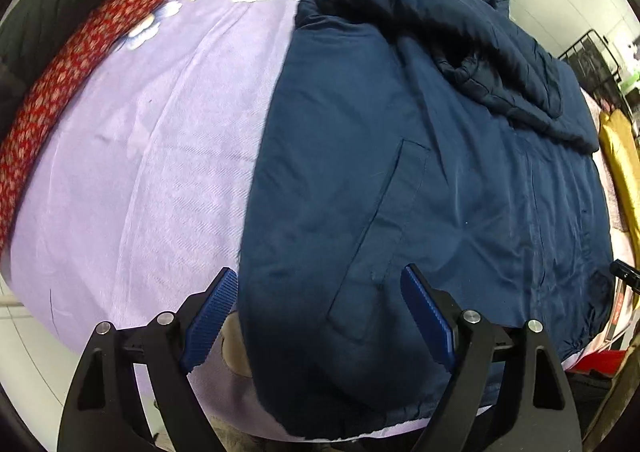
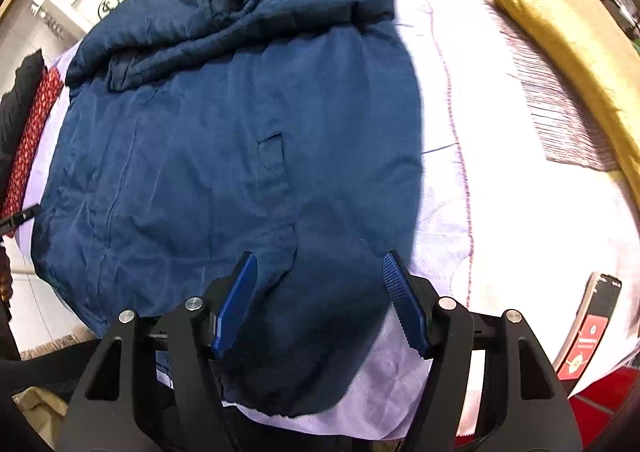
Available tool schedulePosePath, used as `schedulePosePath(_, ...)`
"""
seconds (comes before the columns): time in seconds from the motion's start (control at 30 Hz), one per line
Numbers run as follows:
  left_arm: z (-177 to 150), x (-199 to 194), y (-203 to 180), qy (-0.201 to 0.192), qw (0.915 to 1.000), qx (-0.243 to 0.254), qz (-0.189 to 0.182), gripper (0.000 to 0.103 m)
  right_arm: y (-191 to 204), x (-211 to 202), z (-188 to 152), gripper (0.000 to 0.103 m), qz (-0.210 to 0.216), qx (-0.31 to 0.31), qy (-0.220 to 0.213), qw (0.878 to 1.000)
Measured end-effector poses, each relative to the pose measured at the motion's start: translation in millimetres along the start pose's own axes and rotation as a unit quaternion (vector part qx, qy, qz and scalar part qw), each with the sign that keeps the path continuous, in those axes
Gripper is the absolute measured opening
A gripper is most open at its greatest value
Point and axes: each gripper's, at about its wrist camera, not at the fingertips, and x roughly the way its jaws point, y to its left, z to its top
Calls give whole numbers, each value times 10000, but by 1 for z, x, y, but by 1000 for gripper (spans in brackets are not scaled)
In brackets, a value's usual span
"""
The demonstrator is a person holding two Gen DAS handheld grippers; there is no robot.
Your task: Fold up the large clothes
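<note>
Both grippers are wide open and hold nothing. The left gripper (image 1: 320,316) hangs over the near left corner of the navy jacket (image 1: 420,171), its left pad over the lilac bedsheet (image 1: 140,171). The right gripper (image 2: 320,304) hangs over the near right corner of the jacket (image 2: 240,151). The jacket lies spread flat on the sheet (image 2: 460,211), its sleeves folded in at the far end.
</note>
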Motion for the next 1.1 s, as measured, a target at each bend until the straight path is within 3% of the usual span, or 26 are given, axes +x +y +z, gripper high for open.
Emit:
schedulePosePath(0.1,-11,0,16,66,9996,-207,-168,82,-15,-3,-3,66,131,302,29,9995)
schedulePosePath(0.23,-22,3,27,241,9990,-247,-298,82,-41,-3,-17,66,710,875,153,9935)
schedulePosePath(0.4,-25,4,32,351,9959,-328,-769,82,-48,12,-29,66,1334,1171,424,9832)
schedulePosePath(0.53,-26,14,33,505,9908,-489,-1161,81,-58,29,-38,66,1990,1669,646,9635)
schedulePosePath(0.6,-26,21,30,599,9912,-396,-1109,80,-60,36,-41,66,2167,1856,701,9559)
schedulePosePath(0.7,-20,31,25,688,9923,-203,-1007,80,-59,45,-41,66,2231,1994,825,9506)
schedulePosePath(0.8,-9,39,20,691,9928,-95,-973,80,-55,58,-34,73,2206,1994,1049,9490)
schedulePosePath(1.0,-1,52,16,826,9911,-172,-1029,69,-33,67,-25,74,1875,1814,1144,9586)
schedulePosePath(1.1,-4,49,24,847,9880,-302,-1255,57,-28,65,-28,65,1831,1870,1093,9589)
